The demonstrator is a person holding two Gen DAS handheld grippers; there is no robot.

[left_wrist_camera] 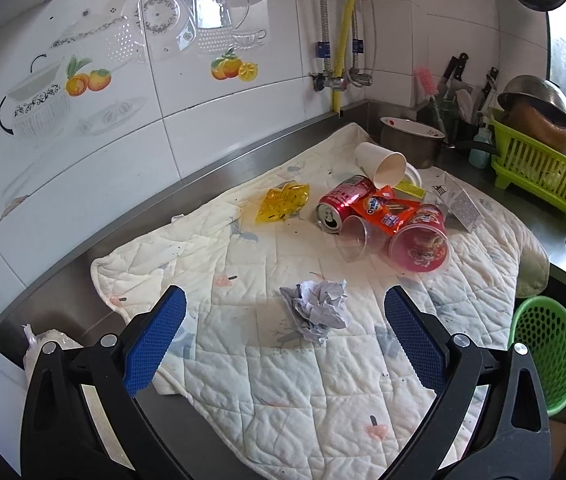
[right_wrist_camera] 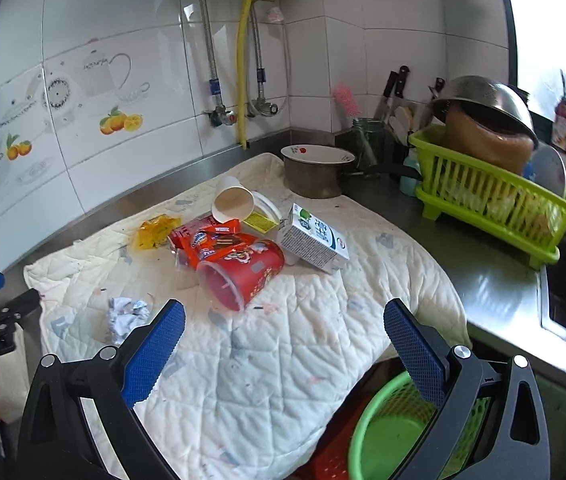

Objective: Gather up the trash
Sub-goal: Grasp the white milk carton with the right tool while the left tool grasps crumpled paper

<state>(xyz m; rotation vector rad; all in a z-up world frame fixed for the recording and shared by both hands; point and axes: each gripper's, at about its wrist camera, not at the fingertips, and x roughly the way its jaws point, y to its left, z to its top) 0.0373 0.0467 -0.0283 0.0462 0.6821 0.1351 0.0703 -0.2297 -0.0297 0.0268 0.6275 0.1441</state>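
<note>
Trash lies on a quilted white cloth (left_wrist_camera: 303,380) on a steel counter. A crumpled paper ball (left_wrist_camera: 315,308) sits just ahead of my open left gripper (left_wrist_camera: 285,308), between the lines of its blue pads. Further back lie a yellow wrapper (left_wrist_camera: 281,202), a red can (left_wrist_camera: 341,208), an orange snack packet (left_wrist_camera: 393,212), a clear plastic cup (left_wrist_camera: 353,238), a red tub (left_wrist_camera: 421,240) and a paper cup (left_wrist_camera: 383,164). My right gripper (right_wrist_camera: 283,322) hangs open over the cloth's near part, empty. The red tub (right_wrist_camera: 243,276) and a milk carton (right_wrist_camera: 315,242) lie beyond it.
A green mesh basket (right_wrist_camera: 395,436) stands below the counter edge at the right, also seen as the basket (left_wrist_camera: 547,352) in the left view. A pot (right_wrist_camera: 315,176), a green dish rack (right_wrist_camera: 495,204) with a steel bowl, and knives stand at the back right. Tiled wall behind.
</note>
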